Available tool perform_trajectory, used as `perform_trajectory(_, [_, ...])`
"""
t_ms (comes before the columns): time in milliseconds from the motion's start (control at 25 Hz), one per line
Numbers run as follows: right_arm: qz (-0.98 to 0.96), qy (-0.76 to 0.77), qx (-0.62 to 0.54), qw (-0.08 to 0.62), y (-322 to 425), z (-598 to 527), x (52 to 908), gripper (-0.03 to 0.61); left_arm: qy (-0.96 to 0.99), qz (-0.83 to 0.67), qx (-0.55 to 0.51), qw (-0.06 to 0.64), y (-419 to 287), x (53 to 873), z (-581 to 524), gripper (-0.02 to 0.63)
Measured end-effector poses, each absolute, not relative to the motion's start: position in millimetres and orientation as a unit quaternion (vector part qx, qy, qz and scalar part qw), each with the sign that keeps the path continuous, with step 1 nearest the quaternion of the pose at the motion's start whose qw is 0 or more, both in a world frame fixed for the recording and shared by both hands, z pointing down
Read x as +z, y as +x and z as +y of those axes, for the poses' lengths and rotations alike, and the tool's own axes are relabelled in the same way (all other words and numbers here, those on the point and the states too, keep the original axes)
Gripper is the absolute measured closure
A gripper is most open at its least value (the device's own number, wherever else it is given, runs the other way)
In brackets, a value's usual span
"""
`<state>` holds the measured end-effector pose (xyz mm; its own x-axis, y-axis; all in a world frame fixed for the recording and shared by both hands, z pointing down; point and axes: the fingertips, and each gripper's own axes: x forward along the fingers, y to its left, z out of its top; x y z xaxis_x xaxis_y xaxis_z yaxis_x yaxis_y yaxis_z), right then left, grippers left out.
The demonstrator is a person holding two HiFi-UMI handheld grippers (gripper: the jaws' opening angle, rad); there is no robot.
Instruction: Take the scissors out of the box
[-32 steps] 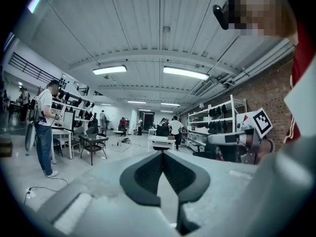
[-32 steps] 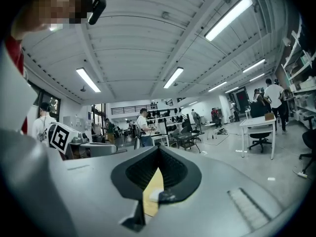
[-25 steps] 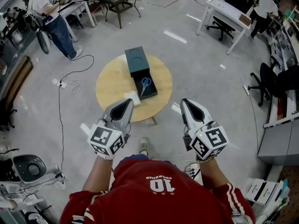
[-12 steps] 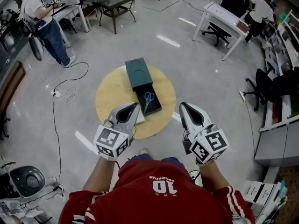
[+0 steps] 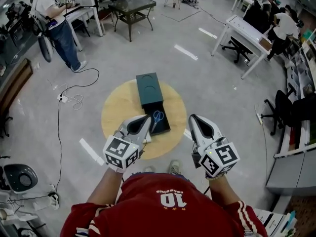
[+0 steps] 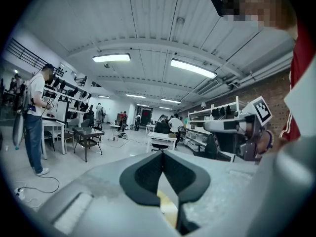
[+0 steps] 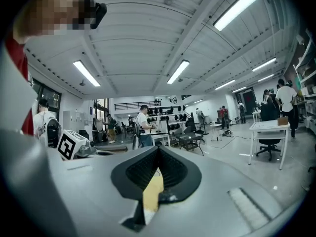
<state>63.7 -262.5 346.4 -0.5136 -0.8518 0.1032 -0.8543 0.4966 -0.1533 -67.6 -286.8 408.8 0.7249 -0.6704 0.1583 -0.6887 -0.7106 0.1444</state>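
As the left gripper (image 5: 146, 119) came forward, the box (image 5: 150, 90) drew closer.

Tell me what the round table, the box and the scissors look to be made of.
Round table: pale wood or wood-look board, matte, with an even tan top. Box: dark green, probably rigid card, matte, with a faint round mark on its lid. Scissors: blue handles, likely plastic; the blades are too small to judge.
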Motion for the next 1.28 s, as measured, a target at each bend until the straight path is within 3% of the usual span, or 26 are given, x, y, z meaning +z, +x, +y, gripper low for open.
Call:
perform_trajectory(720, [-0.886, 0.457, 0.079, -0.011, 98.4, -311.5, 336.6, 0.577, 0.909, -0.405, 0.051, 0.082, -35.5, 408.2, -325.9, 0.609])
perform_trajectory(1080, [-0.883, 0.462, 0.084, -0.017, 108.4, -315.4, 343.5, 0.577, 0.914, -0.39, 0.081, 0.081, -22.7, 425.1, -333.7, 0.454])
perform_trajectory(1280, [-0.883, 0.462, 0.086, -0.012, 107.4, -315.3, 345.0, 0.577, 0.913, -0.383, 0.104, 0.095, -20.9, 443.8, -337.2, 0.434])
